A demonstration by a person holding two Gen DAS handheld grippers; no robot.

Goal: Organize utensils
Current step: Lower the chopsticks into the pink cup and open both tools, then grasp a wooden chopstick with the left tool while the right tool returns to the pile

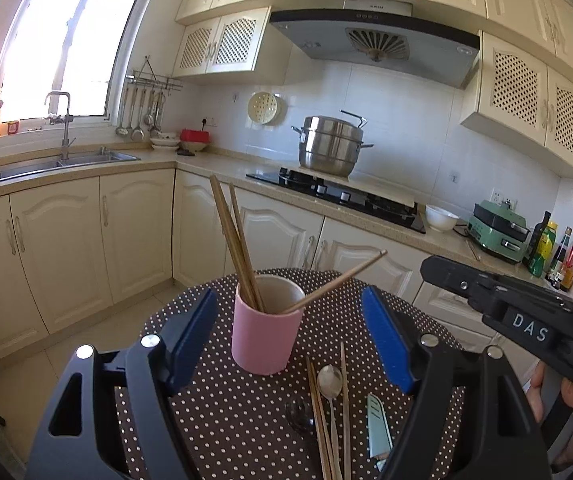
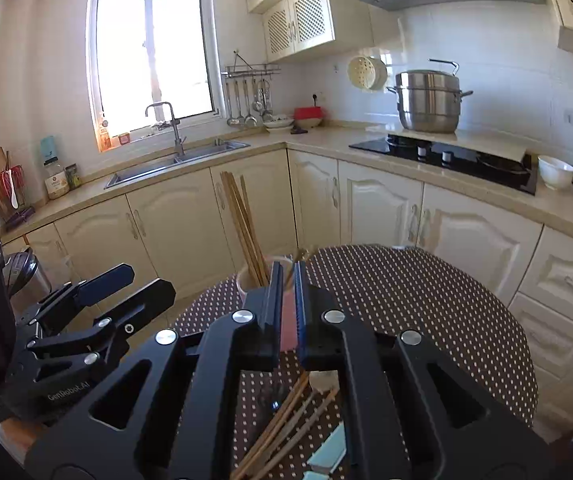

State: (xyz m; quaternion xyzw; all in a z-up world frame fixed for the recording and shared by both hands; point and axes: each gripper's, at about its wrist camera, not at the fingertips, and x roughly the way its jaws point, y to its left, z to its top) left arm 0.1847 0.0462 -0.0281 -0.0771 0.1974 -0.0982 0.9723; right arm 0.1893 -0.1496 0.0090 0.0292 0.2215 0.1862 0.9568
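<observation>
A pink cup (image 1: pixel 264 330) stands on the round polka-dot table (image 1: pixel 222 420) and holds three wooden chopsticks (image 1: pixel 232 240); one leans right (image 1: pixel 338 282). My left gripper (image 1: pixel 290 336) is open, its blue fingers on either side of the cup. On the table before it lie loose chopsticks (image 1: pixel 320 412), a metal spoon (image 1: pixel 329 384), a dark spoon (image 1: pixel 298 414) and a light-blue knife (image 1: pixel 378 426). My right gripper (image 2: pixel 288 280) is almost closed and empty, just in front of the cup (image 2: pixel 252 280). It shows at right in the left wrist view (image 1: pixel 426 266). Loose chopsticks (image 2: pixel 282 424) lie beneath it.
Cream cabinets and a counter wrap behind the table, with a sink (image 1: pixel 58 164), a black hob (image 1: pixel 338 196) with a steel steamer pot (image 1: pixel 332 146), a white bowl (image 1: pixel 441 218), a green appliance (image 1: pixel 498 232) and bottles (image 1: pixel 554 252).
</observation>
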